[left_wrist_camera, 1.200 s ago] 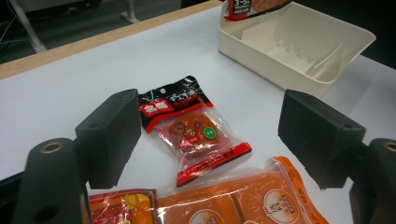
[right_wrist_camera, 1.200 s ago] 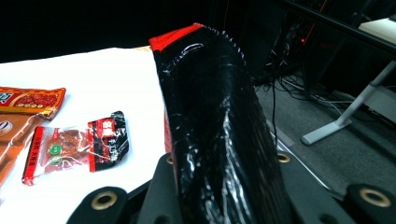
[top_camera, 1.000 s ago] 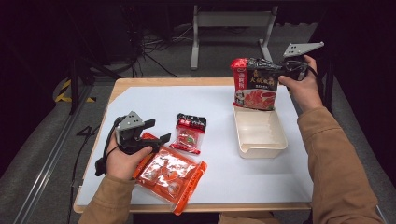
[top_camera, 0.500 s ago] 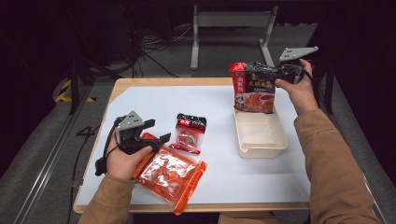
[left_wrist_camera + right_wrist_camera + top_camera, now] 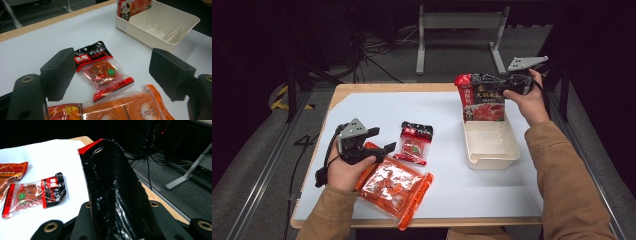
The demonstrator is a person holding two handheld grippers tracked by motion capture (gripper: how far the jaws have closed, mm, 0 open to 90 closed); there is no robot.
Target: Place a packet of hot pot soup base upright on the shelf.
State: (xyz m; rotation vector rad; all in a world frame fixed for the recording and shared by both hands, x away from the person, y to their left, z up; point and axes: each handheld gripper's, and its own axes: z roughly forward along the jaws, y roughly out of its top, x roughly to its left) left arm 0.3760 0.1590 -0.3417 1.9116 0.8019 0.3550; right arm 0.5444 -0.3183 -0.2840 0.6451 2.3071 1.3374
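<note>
Right gripper (image 5: pixel 501 86) jaws, just easing apart, apparently still clamp black-red sauce packet (image 5: pixel 482 97) upright over cream tray (image 5: pixel 492 157). Left gripper (image 5: pixel 379 145) jaws wide, empty.

Glossy plastic pouch (image 5: pixel 482 97), matt cream plastic tray (image 5: pixel 492 155)

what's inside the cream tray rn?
The cream tray holds just the bottom edge of the black-and-red pouch, which stands at its far end with the right gripper clamped on its top. The rest of the floor is bare; the patch behind the pouch is hidden.
</note>
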